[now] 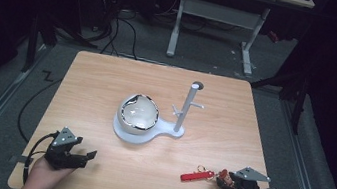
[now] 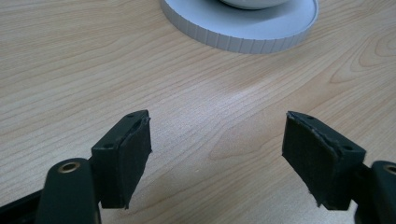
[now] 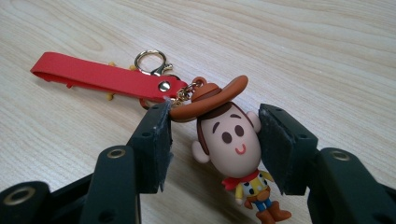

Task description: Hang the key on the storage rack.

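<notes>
A white stand [image 1: 148, 134] with a pegged post [image 1: 186, 108] holds a glass globe [image 1: 139, 112] mid-table [image 1: 98, 79]

Light falls from above onto the worktop [image 1: 108, 80], which is evenly bright, while the floor and room past its far edge sink into near darkness. A pale sheen lies on the wood ahead of my left claw [image 2: 217, 158]. Shadows are soft and short under my right claw [image 3: 212, 149]. The high view is slightly soft and grainy; in both gripper views the wood grain is crisp, the nearest jaw parts blurred at the bottom edge.
</notes>
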Motion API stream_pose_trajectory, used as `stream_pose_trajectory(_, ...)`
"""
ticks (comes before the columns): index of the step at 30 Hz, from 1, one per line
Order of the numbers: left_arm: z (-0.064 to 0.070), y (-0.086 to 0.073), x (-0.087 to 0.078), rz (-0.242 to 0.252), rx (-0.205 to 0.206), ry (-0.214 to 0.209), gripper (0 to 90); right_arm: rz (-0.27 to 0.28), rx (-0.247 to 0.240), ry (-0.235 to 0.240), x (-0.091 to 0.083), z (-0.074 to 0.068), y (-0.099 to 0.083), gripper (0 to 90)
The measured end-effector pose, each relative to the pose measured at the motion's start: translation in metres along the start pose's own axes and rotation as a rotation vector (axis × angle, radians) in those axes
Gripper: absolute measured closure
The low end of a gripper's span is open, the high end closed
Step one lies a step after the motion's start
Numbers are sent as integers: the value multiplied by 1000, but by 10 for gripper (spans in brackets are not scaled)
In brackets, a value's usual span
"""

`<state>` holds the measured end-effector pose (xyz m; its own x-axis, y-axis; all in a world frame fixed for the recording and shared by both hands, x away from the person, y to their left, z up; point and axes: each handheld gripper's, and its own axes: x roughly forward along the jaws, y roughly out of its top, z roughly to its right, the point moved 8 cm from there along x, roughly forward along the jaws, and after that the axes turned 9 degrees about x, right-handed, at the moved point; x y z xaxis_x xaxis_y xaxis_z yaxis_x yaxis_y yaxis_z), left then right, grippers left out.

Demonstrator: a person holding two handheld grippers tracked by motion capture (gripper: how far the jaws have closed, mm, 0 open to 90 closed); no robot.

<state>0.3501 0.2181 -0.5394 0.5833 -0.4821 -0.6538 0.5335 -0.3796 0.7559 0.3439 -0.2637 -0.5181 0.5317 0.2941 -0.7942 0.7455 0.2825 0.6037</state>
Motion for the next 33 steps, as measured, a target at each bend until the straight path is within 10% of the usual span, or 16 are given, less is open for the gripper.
stream_pose_trajectory(12,0,0,-1,4,-5,-5,244,58,-22,6,-6,-11,13,371)
stream_pose_trajectory(17,1,-1,2,-4,-6,-10,244,79,-82,74,-6,-42,23,379)
stream_pose_trajectory(25,2,-2,3,-12,5,-11,245,-32,-230,147,30,-91,22,374)
stream_pose_trajectory(33,2,-2,1,-15,7,-15,247,-94,-278,146,42,-96,11,361)
